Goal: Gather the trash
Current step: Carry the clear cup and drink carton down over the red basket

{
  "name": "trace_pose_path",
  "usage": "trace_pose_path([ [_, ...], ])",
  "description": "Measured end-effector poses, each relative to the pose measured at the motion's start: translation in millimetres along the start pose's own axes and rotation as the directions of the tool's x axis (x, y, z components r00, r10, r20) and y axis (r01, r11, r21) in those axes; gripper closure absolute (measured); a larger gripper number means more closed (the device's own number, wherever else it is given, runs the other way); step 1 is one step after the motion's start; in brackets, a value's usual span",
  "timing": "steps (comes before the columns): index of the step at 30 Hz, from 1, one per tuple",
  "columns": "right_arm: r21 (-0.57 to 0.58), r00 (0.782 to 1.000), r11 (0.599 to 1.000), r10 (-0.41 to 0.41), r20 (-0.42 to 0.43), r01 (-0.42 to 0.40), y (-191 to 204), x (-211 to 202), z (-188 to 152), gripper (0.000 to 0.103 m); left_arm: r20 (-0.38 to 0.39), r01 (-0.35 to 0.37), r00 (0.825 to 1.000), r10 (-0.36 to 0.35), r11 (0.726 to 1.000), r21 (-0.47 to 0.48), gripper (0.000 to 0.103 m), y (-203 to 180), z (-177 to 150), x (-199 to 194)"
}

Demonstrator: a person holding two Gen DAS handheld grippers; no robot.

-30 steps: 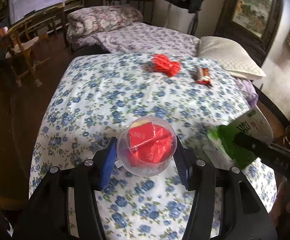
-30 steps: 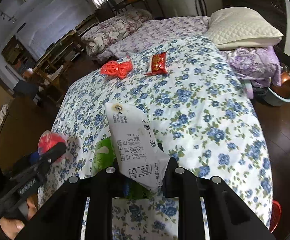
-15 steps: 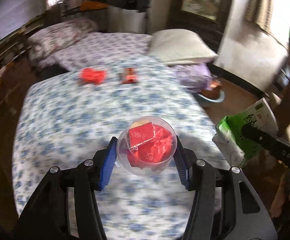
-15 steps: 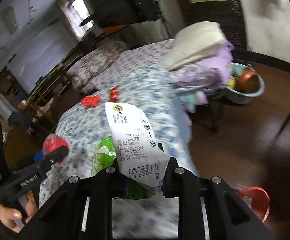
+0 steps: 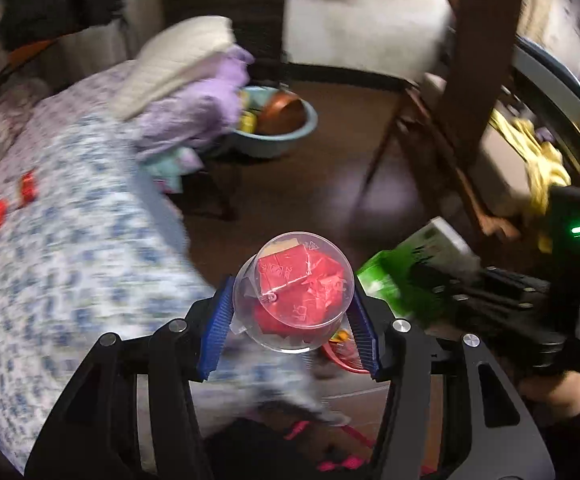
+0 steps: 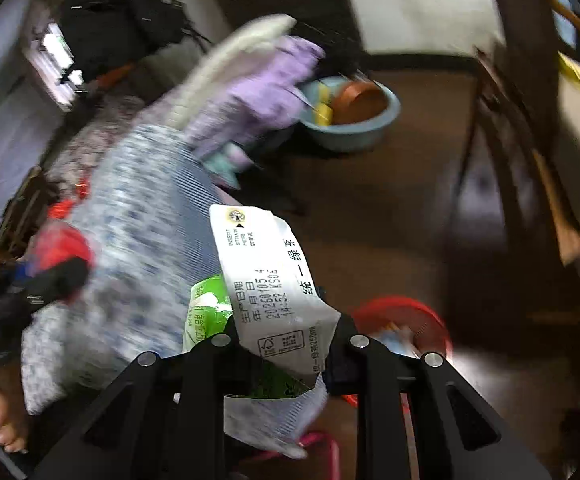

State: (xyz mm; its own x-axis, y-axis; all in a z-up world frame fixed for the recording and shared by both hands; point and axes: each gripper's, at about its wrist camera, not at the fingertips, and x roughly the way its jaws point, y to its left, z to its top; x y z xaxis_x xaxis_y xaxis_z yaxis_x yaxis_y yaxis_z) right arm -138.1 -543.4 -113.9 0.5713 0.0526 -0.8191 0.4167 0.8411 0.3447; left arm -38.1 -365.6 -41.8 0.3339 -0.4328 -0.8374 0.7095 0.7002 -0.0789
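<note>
1. Your left gripper (image 5: 293,312) clamps a clear plastic cup (image 5: 295,294) stuffed with red wrappers (image 5: 301,284) between its blue pads (image 5: 218,328); it sits at lower centre of the left view.
2. Your right gripper (image 6: 286,344) pinches a flattened green-and-white drink carton (image 6: 274,292), low centre in the right view.
3. A red bin (image 6: 405,316) shows just right of the carton; the floral bedspread (image 5: 70,272) fills the left side, blurred.

A flattened green-and-white drink carton (image 6: 274,300) is clamped in the right gripper (image 6: 286,356) at lower centre. A red bin (image 6: 405,316) is seen on the dark floor just right of it. A blurred floral bedspread (image 6: 142,248) fills the left, a blue basin (image 6: 349,120) the upper centre.
</note>
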Motion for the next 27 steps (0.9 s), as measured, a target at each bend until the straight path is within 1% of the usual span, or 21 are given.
trace_pose_path([
  [1, 0.019, 1.000, 1.000, -0.017, -0.020, 0.017, -14, 5, -5, 0.080, -0.025, 0.020, 1.000, -0.019, 1.000, 0.018, 0.049, -16, 1, 10],
  [5, 0.069, 0.997, 0.996, -0.054, -0.062, 0.058, -48, 23, -22, 0.080, -0.096, 0.051, 0.994, -0.045, 0.997, 0.062, 0.049, -59, 2, 40],
  [10, 0.124, 0.994, 0.989, -0.065, -0.084, 0.075, -85, 35, -35, 0.080, -0.175, 0.064, 0.984, -0.044, 0.991, 0.115, 0.049, -99, -3, 77],
  [13, 0.159, 0.992, 0.983, -0.079, -0.102, 0.095, -102, 48, -38, 0.080, -0.223, 0.070, 0.974, -0.043, 0.991, 0.116, 0.049, -109, -7, 98],
  [15, 0.172, 0.989, 0.979, -0.088, -0.121, 0.109, -112, 58, -43, 0.080, -0.240, 0.088, 0.969, -0.060, 0.990, 0.109, 0.049, -110, -8, 109],
  [16, 0.179, 0.987, 0.977, -0.091, -0.134, 0.114, -117, 63, -46, 0.080, -0.257, 0.103, 0.963, -0.078, 0.991, 0.088, 0.049, -107, -10, 119],
  [18, 0.201, 0.982, 0.972, -0.091, -0.167, 0.124, -128, 78, -53, 0.080, -0.309, 0.111, 0.947, -0.085, 0.991, 0.068, 0.049, -102, -13, 137],
  [20, 0.224, 0.977, 0.965, -0.090, -0.192, 0.133, -136, 91, -58, 0.080, -0.335, 0.119, 0.938, -0.094, 0.991, 0.054, 0.049, -100, -16, 149],
  [22, 0.243, 0.974, 0.961, -0.081, -0.212, 0.133, -141, 101, -62, 0.080, -0.360, 0.121, 0.928, -0.093, 0.991, 0.055, 0.049, -102, -19, 160],
  [27, 0.274, 0.967, 0.950, -0.081, -0.243, 0.149, -152, 122, -70, 0.080, -0.433, 0.135, 0.897, -0.094, 0.989, 0.066, 0.049, -112, -28, 184],
])
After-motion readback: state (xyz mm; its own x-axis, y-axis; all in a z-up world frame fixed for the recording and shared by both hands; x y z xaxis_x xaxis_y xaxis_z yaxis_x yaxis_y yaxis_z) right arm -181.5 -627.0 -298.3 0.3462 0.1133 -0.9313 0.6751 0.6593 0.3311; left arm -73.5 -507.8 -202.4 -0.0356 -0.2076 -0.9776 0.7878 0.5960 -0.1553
